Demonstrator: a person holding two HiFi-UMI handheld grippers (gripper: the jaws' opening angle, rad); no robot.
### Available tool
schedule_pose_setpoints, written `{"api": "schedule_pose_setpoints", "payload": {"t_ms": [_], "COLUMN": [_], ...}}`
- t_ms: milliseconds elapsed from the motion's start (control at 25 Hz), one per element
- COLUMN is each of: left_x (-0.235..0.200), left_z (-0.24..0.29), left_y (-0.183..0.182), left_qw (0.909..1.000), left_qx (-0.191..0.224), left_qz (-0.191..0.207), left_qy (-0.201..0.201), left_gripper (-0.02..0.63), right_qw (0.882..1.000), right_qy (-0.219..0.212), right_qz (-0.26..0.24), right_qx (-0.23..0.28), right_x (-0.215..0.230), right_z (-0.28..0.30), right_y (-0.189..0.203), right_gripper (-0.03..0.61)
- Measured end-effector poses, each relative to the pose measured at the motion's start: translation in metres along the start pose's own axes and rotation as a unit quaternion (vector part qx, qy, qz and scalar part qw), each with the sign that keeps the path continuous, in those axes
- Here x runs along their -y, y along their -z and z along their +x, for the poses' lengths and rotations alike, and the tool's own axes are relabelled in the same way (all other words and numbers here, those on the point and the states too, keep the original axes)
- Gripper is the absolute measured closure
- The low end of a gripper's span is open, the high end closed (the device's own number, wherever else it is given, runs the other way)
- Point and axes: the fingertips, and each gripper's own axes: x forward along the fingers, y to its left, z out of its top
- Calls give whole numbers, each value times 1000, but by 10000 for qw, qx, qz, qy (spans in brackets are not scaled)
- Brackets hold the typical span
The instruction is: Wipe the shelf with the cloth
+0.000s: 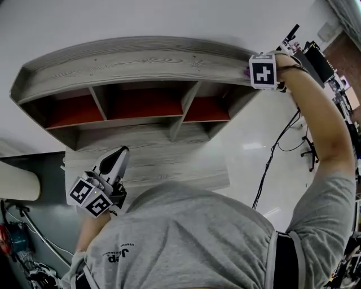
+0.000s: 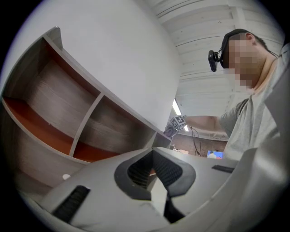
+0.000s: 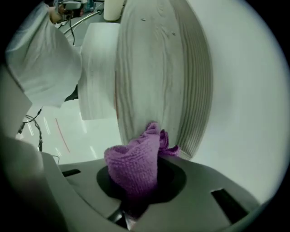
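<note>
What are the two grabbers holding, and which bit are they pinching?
The right gripper pinches the purple cloth by a bunched fold, its loose end at the shelf edge. The left gripper is shut, holding nothing.

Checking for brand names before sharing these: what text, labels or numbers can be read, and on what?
"Jeep", probably, on the grey shirt; the smaller line by it is too small to read.
Marker cubes on left gripper and right gripper: patterns only, no letters.
Shelf, cloth: none.

wall (image 1: 169,17): white | floor (image 1: 254,135): glossy white | ceiling light (image 2: 176,108): on
</note>
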Motion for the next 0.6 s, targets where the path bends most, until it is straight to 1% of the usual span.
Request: {"api": "schedule_pose_setpoints", "payload": {"t_ms": [40,120,200,240,280,320,360,400,440,520,600], "left_x": [1,6,13,16,20,23,27,30,32,31,26], "left_z": [2,7,14,17,22,27,31,36,39,40,39], "left_y": [0,0,-1,-2,-3,-4,-6,-8,-10,-16,-21], "left_qw": [10000,10000,9999,9999,9999,9998,9998,9997,9995,9984,9966], "left_qx": [8,10,-11,-26,-42,-56,-66,-73,-79,-101,-121], "left_qz": [2,32,86,114,139,162,188,224,273,401,538], "left_qy": [8,36,62,63,56,40,9,-46,-134,-373,-619], "left_gripper": [600,600,600,600,600,600,600,600,600,600,600], "right_qw": [9999,9988,9976,9970,9946,9864,9697,9452,9151,8456,7725], "right_qy": [-103,-333,-333,-262,-129,63,262,436,589,780,710], "right_qz": [-95,-316,-424,-334,-129,153,482,825,1160,1841,2459], "right_qx": [-14,176,432,640,1023,1637,2382,3129,3816,4950,5811], "right_x": [-12,-36,-50,-55,-57,-57,-57,-58,-58,-62,-72], "right_z": [-6,-13,-22,-31,-46,-65,-85,-103,-117,-133,-141], "right_y": [3,1,3,5,5,-1,-8,-14,-18,-25,-31], "right_gripper": [503,505,505,505,505,505,505,505,503,503,503]}}
